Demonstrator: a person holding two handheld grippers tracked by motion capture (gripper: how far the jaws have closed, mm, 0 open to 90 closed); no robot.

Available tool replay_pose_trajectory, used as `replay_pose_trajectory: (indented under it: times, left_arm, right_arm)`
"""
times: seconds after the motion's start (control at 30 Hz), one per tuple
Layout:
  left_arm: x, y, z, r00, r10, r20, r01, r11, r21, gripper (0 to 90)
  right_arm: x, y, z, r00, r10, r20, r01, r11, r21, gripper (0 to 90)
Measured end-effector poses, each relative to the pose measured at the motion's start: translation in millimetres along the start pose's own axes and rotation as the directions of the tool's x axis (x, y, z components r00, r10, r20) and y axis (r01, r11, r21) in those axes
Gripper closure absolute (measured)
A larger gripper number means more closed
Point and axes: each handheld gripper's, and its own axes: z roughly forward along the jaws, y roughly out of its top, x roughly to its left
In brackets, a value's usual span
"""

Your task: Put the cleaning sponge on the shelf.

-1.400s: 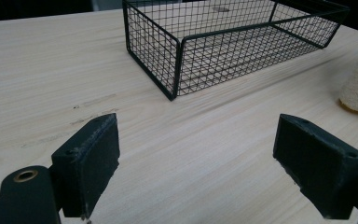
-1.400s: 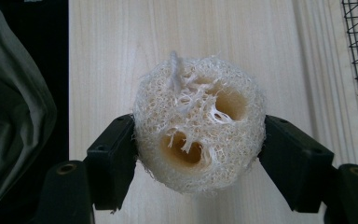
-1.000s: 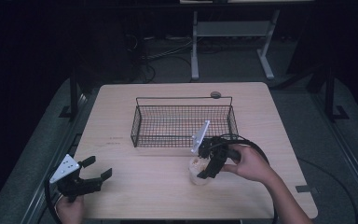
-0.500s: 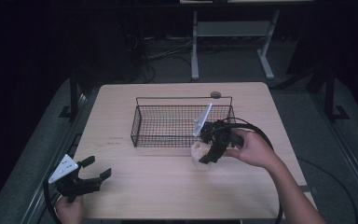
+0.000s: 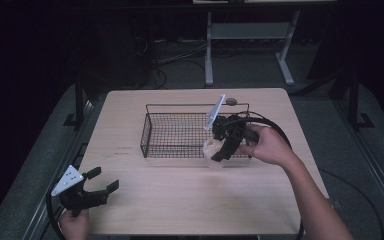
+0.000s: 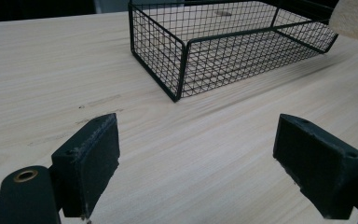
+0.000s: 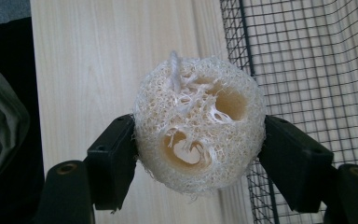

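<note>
Loofah (image 6: pixel 354 21) cropped at left gripper view's corner

Wire basket (image 5: pixel 180 135): on worktop (image 5: pixel 190 210), centre, toward the far edge. Loofah (image 5: pixel 213 150): in right claw (image 5: pixel 219 152), over the basket's near right rim. Left claw (image 5: pixel 100 185): near left corner of worktop, well apart from basket.

Loofah (image 7: pixel 199 123): cream, with an open fibrous weave. Basket (image 5: pixel 175 131): black wire grid. Table (image 5: pixel 180 200): pale wood grain. Grippers' jaws: black.
</note>
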Motion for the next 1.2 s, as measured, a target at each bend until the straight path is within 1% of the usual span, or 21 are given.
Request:
replay_pose_trajectory:
  times: [0.23,0.37,0.47,0.57,0.63,0.77,0.8,0.87,0.97,1.07,1.2]
  left_arm:
    - [0.7,-0.1,-0.2,1.0000,-0.001,0.000,0.001,1.0000,0.000,13.9]
    - [0.7,-0.1,-0.4,1.0000,-0.002,-0.001,0.002,1.0000,-0.001,13.9]
    - [0.5,-0.1,-0.2,1.0000,-0.001,0.000,0.001,1.0000,0.000,13.9]
    - [0.5,0.0,0.2,1.0000,0.002,0.003,-0.002,1.0000,0.003,13.9]
    - [0.4,0.1,0.4,1.0000,0.003,0.002,-0.003,1.0000,0.004,13.9]
    - [0.2,0.1,0.0,1.0000,0.002,0.001,-0.002,1.0000,0.001,13.9]
    - [0.3,0.1,0.0,1.0000,0.000,0.001,0.000,1.0000,0.001,13.9]
    - [1.0,0.3,-0.2,1.0000,-0.001,0.001,0.001,1.0000,0.000,13.9]
    - [1.1,0.1,-0.6,1.0000,0.001,0.001,-0.001,1.0000,0.001,13.9]
    - [1.0,0.1,-0.6,1.0000,0.002,0.003,-0.002,1.0000,-0.001,13.9]
    - [1.0,0.3,0.3,1.0000,0.001,0.007,-0.001,1.0000,0.002,13.9]
  right_arm:
    - [-12.7,8.7,-7.2,1.0000,0.007,0.006,-0.007,1.000,-0.001,29.2]
    - [-21.2,9.5,-7.5,0.9996,0.029,0.005,-0.029,1.000,-0.003,29.2]
    - [-26.7,9.3,-6.8,0.9989,0.046,0.010,-0.046,0.999,0.006,29.2]
    - [-32.9,9.0,-8.2,0.9982,0.060,-0.002,-0.060,0.998,-0.013,29.2]
    - [-37.2,9.9,-8.3,0.9977,0.068,0.006,-0.068,0.998,0.003,29.2]
    - [-45.1,11.2,-9.8,0.9967,0.081,0.012,-0.081,0.997,0.005,29.3]
    - [-47.0,11.1,-10.2,0.9960,0.088,0.015,-0.088,0.996,0.001,29.2]
    - [-50.4,10.5,-9.8,0.9950,0.100,0.006,-0.099,0.995,-0.011,29.3]
    - [-55.5,9.5,-6.0,0.9937,0.111,0.011,-0.111,0.994,-0.002,29.3]
    - [-60.1,9.2,-5.2,0.9917,0.128,0.007,-0.128,0.992,-0.008,29.3]
    - [-64.5,10.8,-6.4,0.9908,0.135,0.009,-0.135,0.990,-0.029,29.3]
